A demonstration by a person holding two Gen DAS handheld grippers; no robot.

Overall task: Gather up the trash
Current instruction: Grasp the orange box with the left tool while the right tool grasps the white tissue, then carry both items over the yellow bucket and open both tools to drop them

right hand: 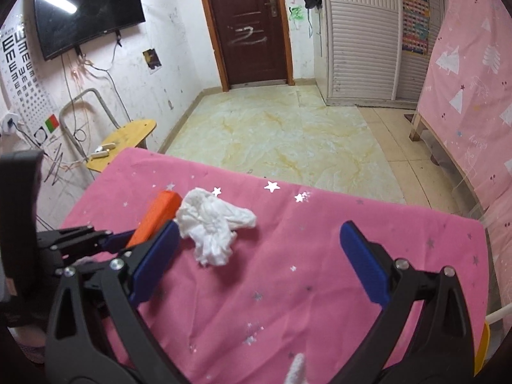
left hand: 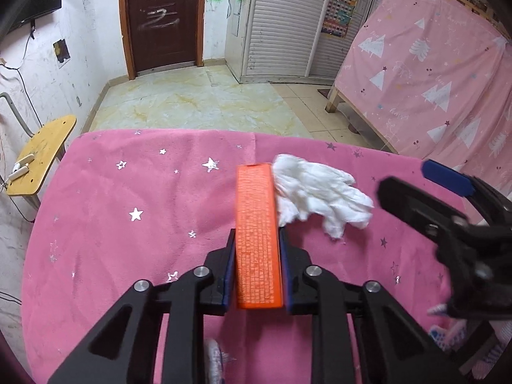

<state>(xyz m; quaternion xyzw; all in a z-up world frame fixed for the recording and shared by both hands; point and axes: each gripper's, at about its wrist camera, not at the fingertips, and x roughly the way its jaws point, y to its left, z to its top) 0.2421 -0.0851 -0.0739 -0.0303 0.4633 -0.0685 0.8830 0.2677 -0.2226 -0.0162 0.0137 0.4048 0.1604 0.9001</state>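
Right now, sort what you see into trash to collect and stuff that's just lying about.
Job:
orange box, clamped in the left gripper
crumpled white tissue on the pink tablecloth, ahead of the open right gripper

Lying about:
yellow chair
white items on its seat
wall TV

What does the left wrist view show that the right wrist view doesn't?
Left wrist only: the printed top face of the orange box and both pads clamped on its sides; the right gripper seen from the side.
Right wrist only: the TV, the eye chart, and the right gripper's open jaws.
Both: box, tissue, pink cloth, door, yellow chair.
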